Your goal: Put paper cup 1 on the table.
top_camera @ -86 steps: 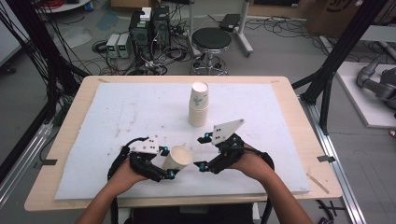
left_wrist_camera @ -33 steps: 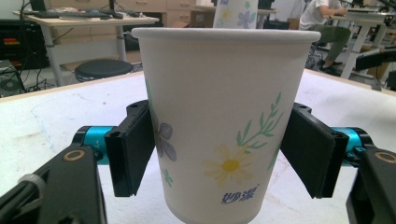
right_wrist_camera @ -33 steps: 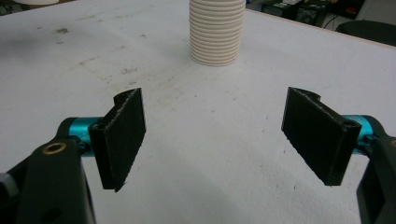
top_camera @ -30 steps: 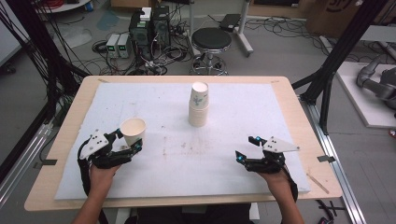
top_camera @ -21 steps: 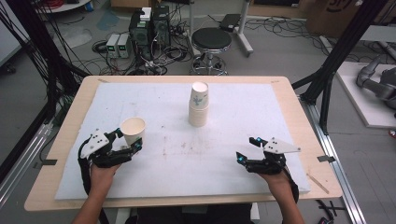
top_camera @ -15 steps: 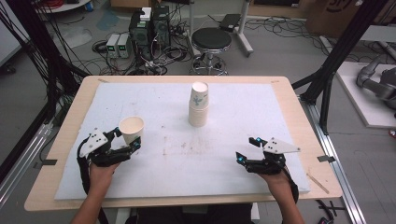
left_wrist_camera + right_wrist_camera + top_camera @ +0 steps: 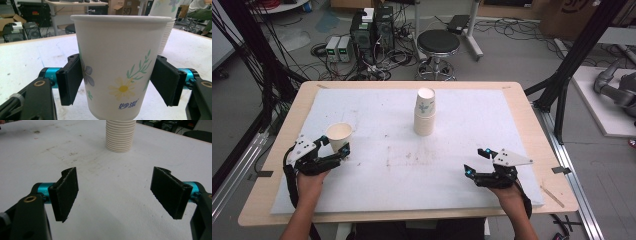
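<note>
An upright paper cup (image 7: 339, 134) with a flower print sits between the jaws of my left gripper (image 7: 336, 146) at the left side of the white mat. In the left gripper view both black pads (image 7: 71, 78) press on the sides of the cup (image 7: 117, 70). Its base is cut off by the frame, so I cannot tell if it rests on the mat. My right gripper (image 7: 475, 161) hovers low over the mat's front right. Its jaws stand wide apart around bare mat in the right gripper view (image 7: 116, 192).
A tall stack of paper cups (image 7: 425, 112) stands at the mat's (image 7: 412, 165) centre back, also ahead of the right gripper (image 7: 120, 135). The wooden table rim (image 7: 532, 120) frames the mat. A stool (image 7: 438, 42) and cabled equipment lie beyond the far edge.
The two hands, together at the front centre earlier, have parted. Over the last second the left gripper carried the cup a little further left. The right gripper stayed still.
</note>
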Demonstrator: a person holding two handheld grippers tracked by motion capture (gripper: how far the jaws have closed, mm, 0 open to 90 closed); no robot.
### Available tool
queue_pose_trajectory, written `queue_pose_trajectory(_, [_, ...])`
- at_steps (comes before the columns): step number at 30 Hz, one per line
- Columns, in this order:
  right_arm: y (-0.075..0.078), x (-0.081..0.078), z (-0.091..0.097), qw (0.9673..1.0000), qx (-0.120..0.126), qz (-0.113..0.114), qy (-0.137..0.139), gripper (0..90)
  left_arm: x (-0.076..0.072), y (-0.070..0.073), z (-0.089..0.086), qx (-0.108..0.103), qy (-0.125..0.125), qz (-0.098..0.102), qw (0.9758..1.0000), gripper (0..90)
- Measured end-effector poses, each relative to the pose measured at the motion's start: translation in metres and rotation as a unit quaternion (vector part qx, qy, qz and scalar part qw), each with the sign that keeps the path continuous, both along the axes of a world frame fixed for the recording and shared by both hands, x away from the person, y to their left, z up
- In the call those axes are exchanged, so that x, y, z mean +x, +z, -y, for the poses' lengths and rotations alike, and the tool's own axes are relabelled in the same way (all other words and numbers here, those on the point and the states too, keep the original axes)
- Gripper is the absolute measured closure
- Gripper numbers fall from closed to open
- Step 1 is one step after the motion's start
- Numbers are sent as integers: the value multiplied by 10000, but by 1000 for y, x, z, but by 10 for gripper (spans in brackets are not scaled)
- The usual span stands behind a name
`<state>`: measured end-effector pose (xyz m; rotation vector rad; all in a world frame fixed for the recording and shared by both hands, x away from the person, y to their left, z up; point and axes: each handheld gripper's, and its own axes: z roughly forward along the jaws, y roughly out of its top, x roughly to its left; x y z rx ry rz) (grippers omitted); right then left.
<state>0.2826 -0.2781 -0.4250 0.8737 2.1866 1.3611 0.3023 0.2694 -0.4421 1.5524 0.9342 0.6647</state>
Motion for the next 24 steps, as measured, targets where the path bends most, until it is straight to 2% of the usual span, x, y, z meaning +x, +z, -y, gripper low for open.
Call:
queue_pose_trajectory(2, [0, -1, 1, 10000, 11, -4, -16, 229, 1, -1, 0, 38, 21, -2, 10000, 287])
queue_pose_trajectory(7, [0, -2, 1, 10000, 16, -28, -33, 229, 6, -5, -1, 116, 53, -152, 9998, 287])
queue_pose_trajectory(10, [-1, -2, 1, 10000, -4, -42, -29, 229, 8, -7, -2, 176, 117, -312, 9993, 287])
queue_pose_trajectory(14, [-1, -2, 1, 10000, -31, -43, -18, 228, 13, -14, -3, 330, 208, -794, 9961, 287])
queue_pose_trajectory(15, [-1, -2, 1, 10000, -31, -46, -23, 229, 14, -15, -3, 374, 251, -863, 9952, 287])
queue_pose_trajectory(19, [-1, -2, 1, 10000, -16, -51, -33, 228, 13, -15, 0, 473, 262, -885, 9946, 287])
queue_pose_trajectory(24, [0, -2, 1, 10000, -19, -53, -32, 229, 11, -14, 0, 685, 335, -1054, 9915, 293])
